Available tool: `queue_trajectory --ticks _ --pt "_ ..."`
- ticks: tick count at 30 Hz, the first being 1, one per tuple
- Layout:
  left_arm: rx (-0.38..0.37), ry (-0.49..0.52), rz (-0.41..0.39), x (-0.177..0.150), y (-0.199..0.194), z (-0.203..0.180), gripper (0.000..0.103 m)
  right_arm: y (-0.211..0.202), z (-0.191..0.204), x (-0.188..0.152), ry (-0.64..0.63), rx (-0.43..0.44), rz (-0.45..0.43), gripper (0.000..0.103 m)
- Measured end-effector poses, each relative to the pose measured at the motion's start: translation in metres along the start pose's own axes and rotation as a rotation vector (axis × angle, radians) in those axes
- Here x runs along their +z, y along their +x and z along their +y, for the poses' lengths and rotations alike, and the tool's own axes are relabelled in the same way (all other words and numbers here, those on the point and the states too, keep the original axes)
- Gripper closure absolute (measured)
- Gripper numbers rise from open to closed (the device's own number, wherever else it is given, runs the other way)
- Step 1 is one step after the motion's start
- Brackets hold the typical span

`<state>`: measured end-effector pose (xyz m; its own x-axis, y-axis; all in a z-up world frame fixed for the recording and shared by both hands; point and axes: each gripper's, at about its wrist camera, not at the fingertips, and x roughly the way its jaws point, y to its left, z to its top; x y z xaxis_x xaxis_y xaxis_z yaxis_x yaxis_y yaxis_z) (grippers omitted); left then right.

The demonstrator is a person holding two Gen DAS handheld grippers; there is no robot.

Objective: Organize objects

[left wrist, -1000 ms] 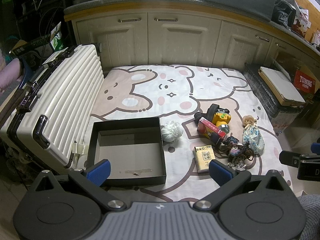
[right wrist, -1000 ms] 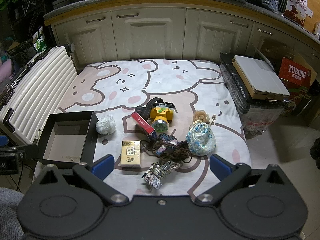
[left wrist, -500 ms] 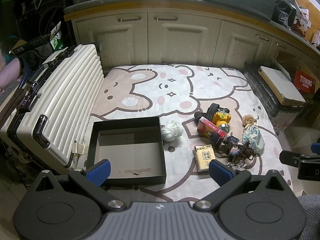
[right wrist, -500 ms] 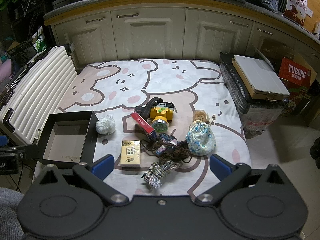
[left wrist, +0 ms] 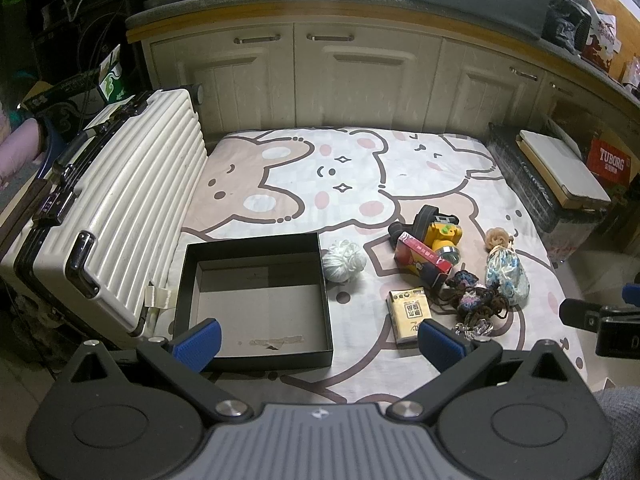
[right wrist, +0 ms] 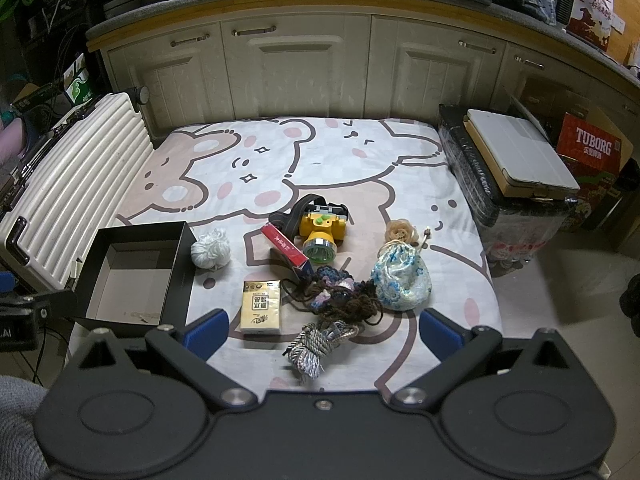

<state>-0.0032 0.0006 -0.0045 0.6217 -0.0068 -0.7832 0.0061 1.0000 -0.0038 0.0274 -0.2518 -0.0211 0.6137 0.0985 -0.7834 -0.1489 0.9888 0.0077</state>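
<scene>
Clutter sits loose on the bear blanket [right wrist: 340, 148] beside the empty black box [left wrist: 256, 300] (presumably its destination); left gripper [left wrist: 318, 342] and right gripper [right wrist: 322, 332] hover, jaws open, holding nothing.

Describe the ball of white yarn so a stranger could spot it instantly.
On the bear-print sheet, find the open black cardboard box at the left. The ball of white yarn lies just off its far right corner, the only plain white, round, fluffy thing there.

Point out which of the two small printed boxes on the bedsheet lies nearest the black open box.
The yellow-gold box, flat beside the black open box; the red box sits farther back against the headlamp.
</scene>
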Motion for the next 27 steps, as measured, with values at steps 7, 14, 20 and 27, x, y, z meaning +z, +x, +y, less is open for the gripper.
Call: queue_trajectory --ticks 7,14,20,27 --pt "0.000 0.000 0.001 0.0005 0.0002 -0.0005 0.000 0.0000 -0.0002 0.0001 0.000 0.000 0.001 0.000" --pt "0.000 0.000 0.002 -0.0003 -0.0001 -0.0005 0.000 0.0002 -0.0005 0.0002 -0.001 0.000 0.001 0.000" --pt "0.001 0.001 0.003 0.0004 0.0001 -0.0005 0.000 0.0003 -0.0008 0.0002 -0.001 0.000 0.001 0.000" --pt "0.004 0.004 0.005 -0.0012 0.0015 -0.0013 0.000 0.0000 -0.0011 0.0010 -0.001 0.001 0.002 0.000"
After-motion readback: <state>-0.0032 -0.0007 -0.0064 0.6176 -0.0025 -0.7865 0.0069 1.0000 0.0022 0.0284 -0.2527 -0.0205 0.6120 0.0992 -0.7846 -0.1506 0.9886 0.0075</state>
